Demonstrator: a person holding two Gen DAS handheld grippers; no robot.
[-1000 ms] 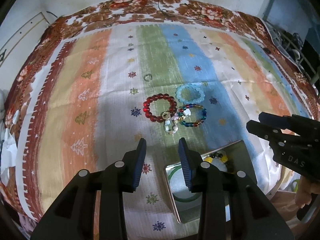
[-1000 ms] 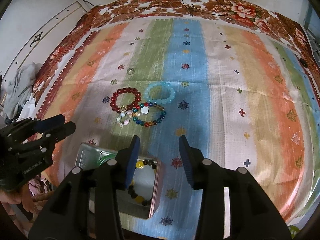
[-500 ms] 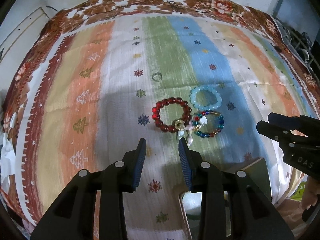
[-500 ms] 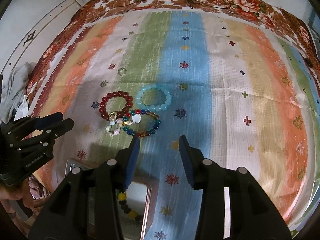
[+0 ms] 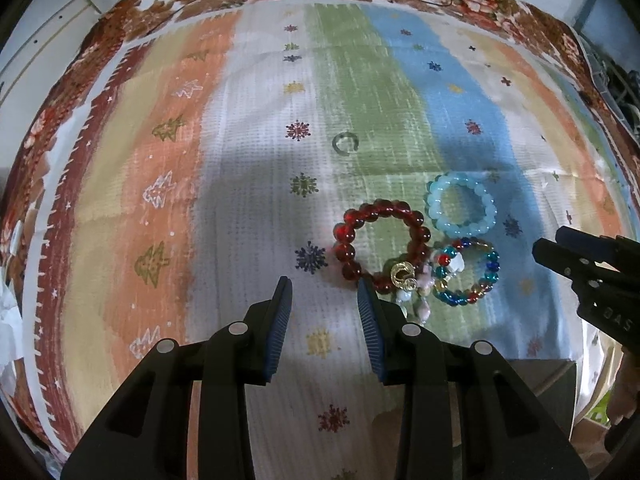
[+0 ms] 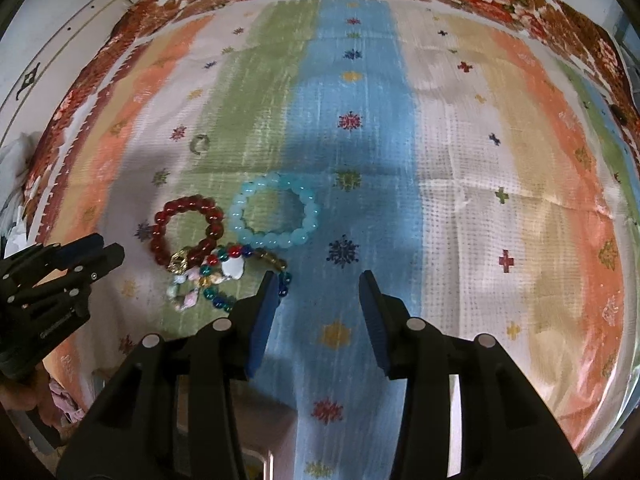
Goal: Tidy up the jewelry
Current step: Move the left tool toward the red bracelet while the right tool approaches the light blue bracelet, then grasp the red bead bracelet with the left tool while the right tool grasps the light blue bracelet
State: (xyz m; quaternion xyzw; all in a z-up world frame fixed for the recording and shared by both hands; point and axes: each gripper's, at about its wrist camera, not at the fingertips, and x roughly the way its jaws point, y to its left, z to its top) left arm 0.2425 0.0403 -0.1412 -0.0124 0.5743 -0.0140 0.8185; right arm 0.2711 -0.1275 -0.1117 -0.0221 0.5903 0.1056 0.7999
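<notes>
Three bead bracelets lie touching on the striped cloth: a dark red one [image 5: 345, 233] [image 6: 158, 232], a pale blue one [image 5: 434, 204] [image 6: 310, 216] and a multicolour one [image 5: 490, 276] [image 6: 218, 302]. A gold charm with pastel beads [image 5: 400, 276] [image 6: 178, 260] lies between them. A small open ring [image 5: 334, 145] [image 6: 196, 145] sits farther back. My left gripper [image 5: 324, 292] hovers open just left of the red bracelet, its right finger over the bracelet's near edge. My right gripper [image 6: 319, 280] stands open just right of the multicolour bracelet, nothing between its fingers.
A metal tin [image 5: 540, 376] [image 6: 260, 456] sits at the near edge, mostly hidden behind the fingers. The cloth [image 5: 240, 200] has a brown floral border and drops off at the sides. Crumpled fabric [image 6: 16, 152] lies at the far left.
Both grippers have moved forward and down toward the bracelets, which now look larger and closer. The tin has slipped almost out of both views. The jaws keep about the same gap.
</notes>
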